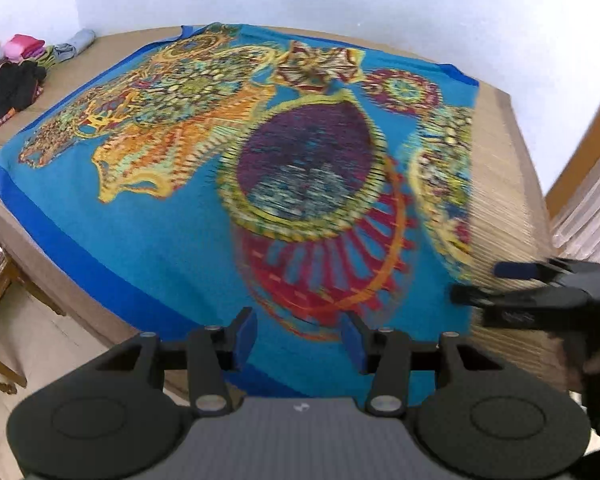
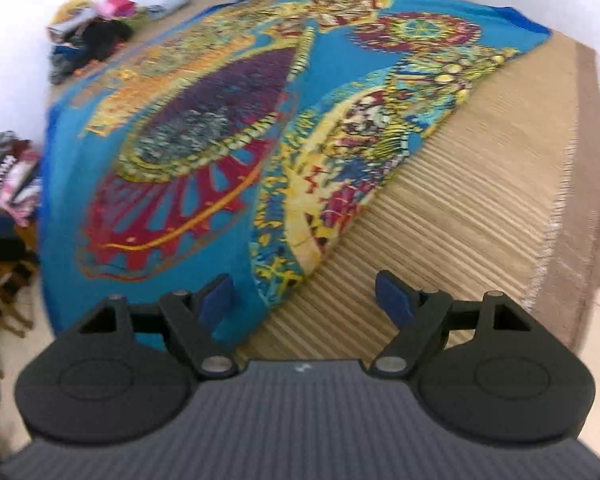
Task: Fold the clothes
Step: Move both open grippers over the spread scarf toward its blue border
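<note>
A: The table (image 2: pixel 480 208) takes most of the view. Its top is a beige mat with fine ribs. On it lies the cloth (image 1: pixel 172 240), a large thin piece, turquoise with a dark blue border and a busy print of wheels and ovals in red, yellow and purple.

B: How far is the folding, by your judgement?

A: Near the beginning, I think. The cloth lies almost flat and open. Only its right edge looks turned over on itself, so most folds remain.

B: And the smaller things?

A: A pile of other clothes (image 1: pixel 16 76) waits at the far left corner. Some look folded, but blur hides the details.

B: The tongs?

A: The left gripper (image 1: pixel 298 338) hovers over the near edge, fingers apart, holding nothing. The right gripper (image 2: pixel 306 298) is also spread, above the cloth's right edge and the bare mat.
</note>
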`<state>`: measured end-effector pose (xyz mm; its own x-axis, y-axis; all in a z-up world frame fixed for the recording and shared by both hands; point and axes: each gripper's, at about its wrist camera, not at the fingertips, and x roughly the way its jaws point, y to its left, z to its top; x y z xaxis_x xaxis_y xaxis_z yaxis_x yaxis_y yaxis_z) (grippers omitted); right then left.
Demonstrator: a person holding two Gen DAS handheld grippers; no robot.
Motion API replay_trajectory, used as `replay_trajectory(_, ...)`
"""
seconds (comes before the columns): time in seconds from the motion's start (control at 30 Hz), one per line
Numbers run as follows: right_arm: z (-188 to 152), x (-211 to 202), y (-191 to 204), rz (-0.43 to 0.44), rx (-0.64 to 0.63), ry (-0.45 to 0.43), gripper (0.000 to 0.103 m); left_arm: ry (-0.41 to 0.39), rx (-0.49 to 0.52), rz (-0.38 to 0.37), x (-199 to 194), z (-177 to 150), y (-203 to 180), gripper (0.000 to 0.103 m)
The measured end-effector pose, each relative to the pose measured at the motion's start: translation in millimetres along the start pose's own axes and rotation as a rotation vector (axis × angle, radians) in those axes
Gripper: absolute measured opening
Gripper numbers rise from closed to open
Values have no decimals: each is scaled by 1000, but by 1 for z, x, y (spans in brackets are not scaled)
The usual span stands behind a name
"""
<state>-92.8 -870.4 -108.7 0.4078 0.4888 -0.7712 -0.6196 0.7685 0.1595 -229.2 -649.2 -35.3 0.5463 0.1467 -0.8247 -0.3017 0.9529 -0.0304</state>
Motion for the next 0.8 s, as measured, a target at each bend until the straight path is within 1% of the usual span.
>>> replay_trajectory(0.07,2,-3,4,-61,25,-11,80,-4,-2,-6,8,10,26,50)
replay_trajectory(0.13,8,-7,6,-129,89,-23,80,-11,-9,-16,17,19,54,50)
replay_trajectory(0.23,12,-20,19,-252,208,-83,80,-30,8,-53,26,31,104,50)
replay_trajectory(0.27,14,-25,27,-302,240,-111,80,-42,28,-69,26,34,122,50)
replay_trajectory(0.33,19,-35,49,-407,289,-160,80,-59,51,-75,21,38,161,50)
replay_trajectory(0.4,25,-42,79,-493,343,-199,80,-69,62,-82,14,41,201,50)
replay_trajectory(0.43,30,-43,97,-516,366,-212,80,-68,56,-83,13,43,222,50)
replay_trajectory(0.5,40,-38,137,-464,361,-215,80,-70,44,-79,12,48,261,51)
replay_trajectory(0.6,60,-15,197,-370,273,-199,80,-68,6,-59,18,59,313,51)
replay_trajectory(0.67,76,10,238,-324,188,-180,80,-65,-10,-62,24,70,342,51)
replay_trajectory(0.8,107,64,298,-243,79,-147,80,-72,0,-44,45,97,386,52)
